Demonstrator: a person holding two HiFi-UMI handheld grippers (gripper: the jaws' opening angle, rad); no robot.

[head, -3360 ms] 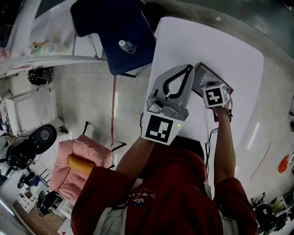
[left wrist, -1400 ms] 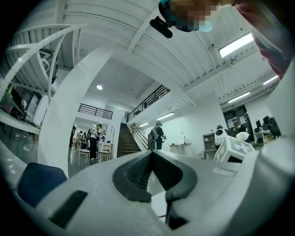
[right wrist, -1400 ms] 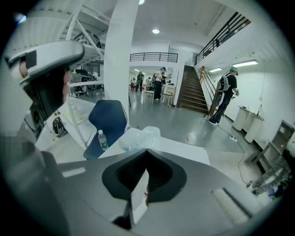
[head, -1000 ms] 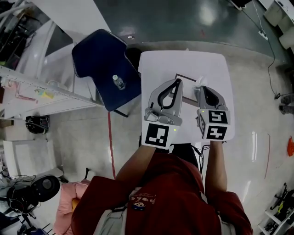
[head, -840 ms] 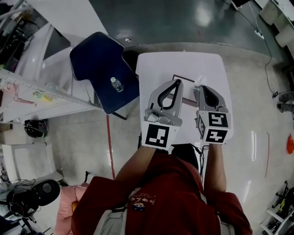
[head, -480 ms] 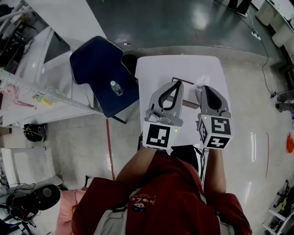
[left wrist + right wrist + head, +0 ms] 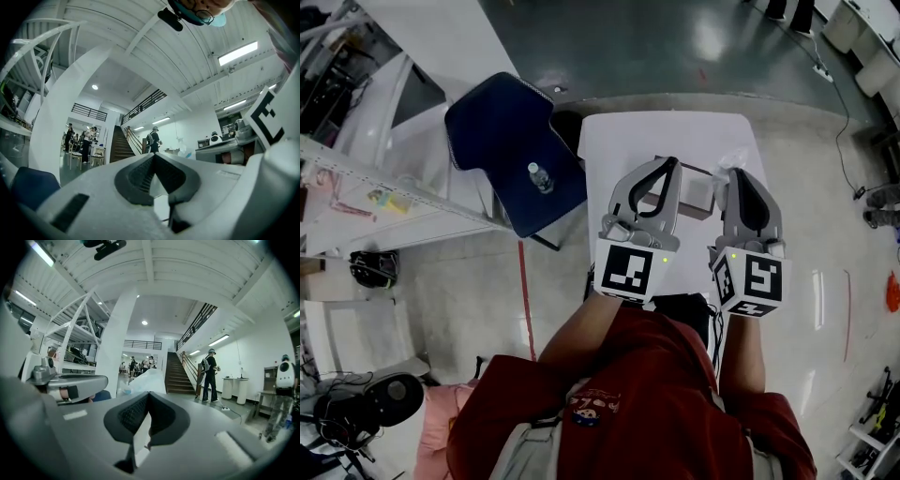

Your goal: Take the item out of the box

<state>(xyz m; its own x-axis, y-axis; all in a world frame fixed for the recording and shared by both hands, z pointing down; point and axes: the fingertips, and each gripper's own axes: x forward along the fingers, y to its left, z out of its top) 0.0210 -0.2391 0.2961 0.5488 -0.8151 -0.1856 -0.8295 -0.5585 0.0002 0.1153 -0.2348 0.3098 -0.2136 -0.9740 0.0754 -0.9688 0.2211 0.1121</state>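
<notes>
A small open box sits on the white table and shows between my two grippers. A crumpled clear plastic bag pokes out just past the tips of my right gripper, which is shut on it. In the right gripper view the bag rises behind the closed tips of the right gripper. My left gripper is shut with nothing in it and hangs over the box's left side. The left gripper view shows only the closed left gripper and the hall beyond.
A dark blue chair with a small bottle on its seat stands left of the table. White shelving runs along the far left. Grey floor surrounds the table. People stand far off near a staircase.
The right gripper has drifted right and toward me with the bag at its tips. The box, mostly hidden behind the left gripper before, now shows between the grippers.
</notes>
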